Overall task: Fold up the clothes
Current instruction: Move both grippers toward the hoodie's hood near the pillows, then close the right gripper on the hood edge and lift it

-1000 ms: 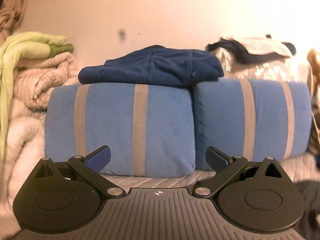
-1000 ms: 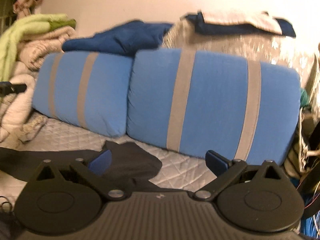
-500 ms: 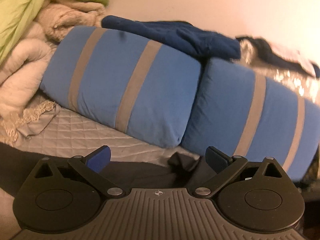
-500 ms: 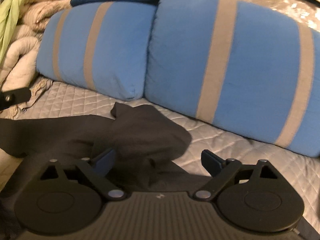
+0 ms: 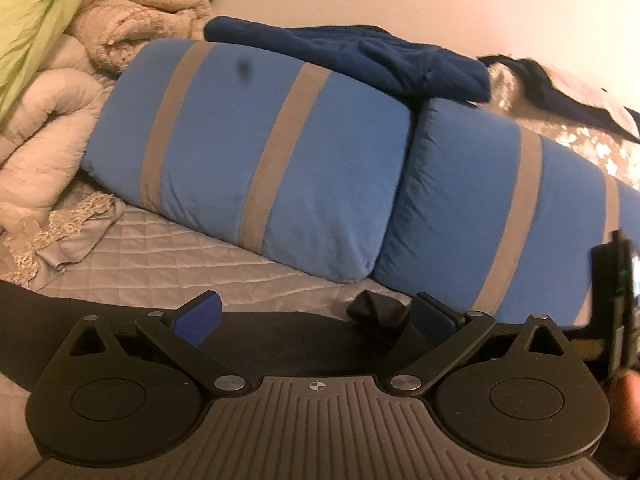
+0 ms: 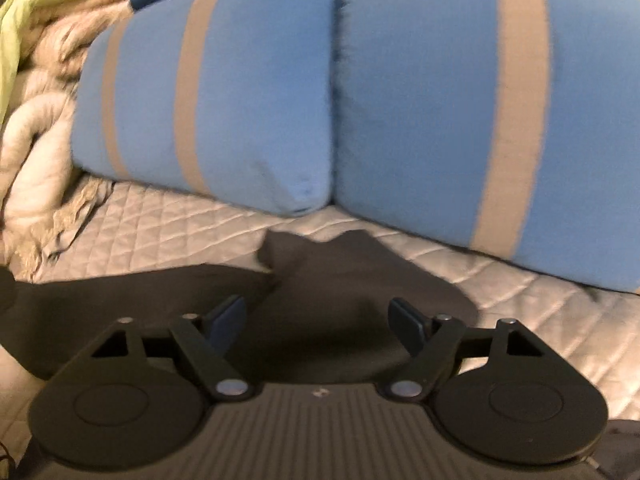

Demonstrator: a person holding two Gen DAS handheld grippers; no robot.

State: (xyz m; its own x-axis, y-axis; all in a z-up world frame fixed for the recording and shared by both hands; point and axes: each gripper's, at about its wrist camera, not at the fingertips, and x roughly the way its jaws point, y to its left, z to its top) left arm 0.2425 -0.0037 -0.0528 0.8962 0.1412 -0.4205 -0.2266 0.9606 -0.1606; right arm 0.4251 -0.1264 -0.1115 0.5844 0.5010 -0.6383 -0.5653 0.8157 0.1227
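Dark garment (image 6: 328, 304) lies spread on the quilted bed cover (image 6: 160, 232), just in front of two blue striped pillows (image 5: 256, 160). Left gripper (image 5: 316, 316) and right gripper (image 6: 318, 320) both hang over it, jaws wide apart, gripping nothing.

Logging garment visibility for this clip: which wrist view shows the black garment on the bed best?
The right wrist view: the black garment spreads across the quilt ahead of the open right gripper, its edge clear. The left wrist view shows only a dark strip and bunched corner behind the open left gripper.
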